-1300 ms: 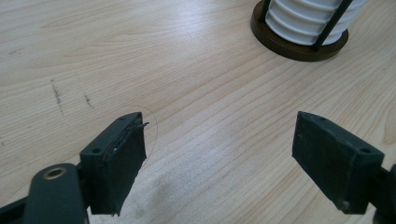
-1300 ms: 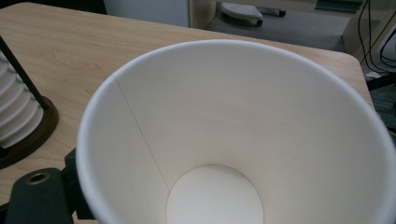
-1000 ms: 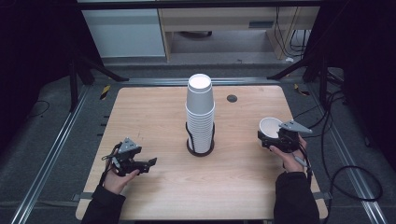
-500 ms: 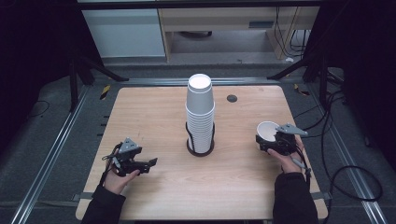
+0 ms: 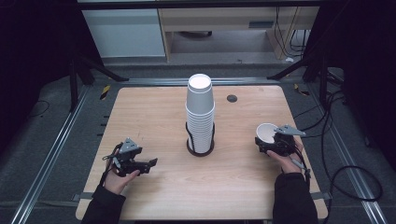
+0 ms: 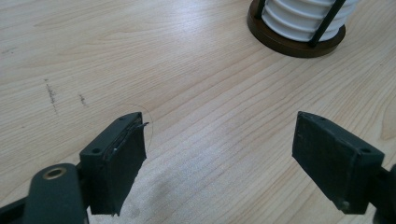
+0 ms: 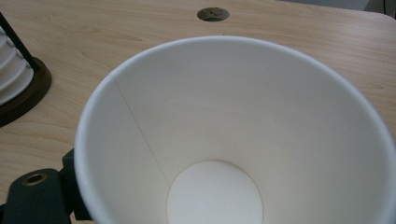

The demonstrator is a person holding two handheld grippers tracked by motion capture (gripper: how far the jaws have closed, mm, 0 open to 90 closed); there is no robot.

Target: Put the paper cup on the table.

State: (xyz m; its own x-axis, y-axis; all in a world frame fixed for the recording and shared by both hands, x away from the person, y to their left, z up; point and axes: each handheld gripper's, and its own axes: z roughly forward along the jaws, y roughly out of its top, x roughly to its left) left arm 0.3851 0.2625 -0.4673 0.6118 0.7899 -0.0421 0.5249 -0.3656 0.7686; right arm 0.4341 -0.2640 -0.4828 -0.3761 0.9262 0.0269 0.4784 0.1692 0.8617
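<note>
One white paper cup (image 5: 267, 133) sits clamped between the right gripper's (image 5: 273, 142) fingers, mouth up, while the left gripper's (image 5: 140, 164) fingers gape empty; the tall white stack (image 5: 200, 114) remains.

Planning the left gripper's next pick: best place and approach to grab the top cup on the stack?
Probably the bare upper wall of the top cup, near its closed base, which faces up. Come in level from the left gripper side, jaws straddling the wall: the cups are nested upside down in the cup stack, so lower down you would pinch several rims, and the holder's black rods guard the bottom.
</note>
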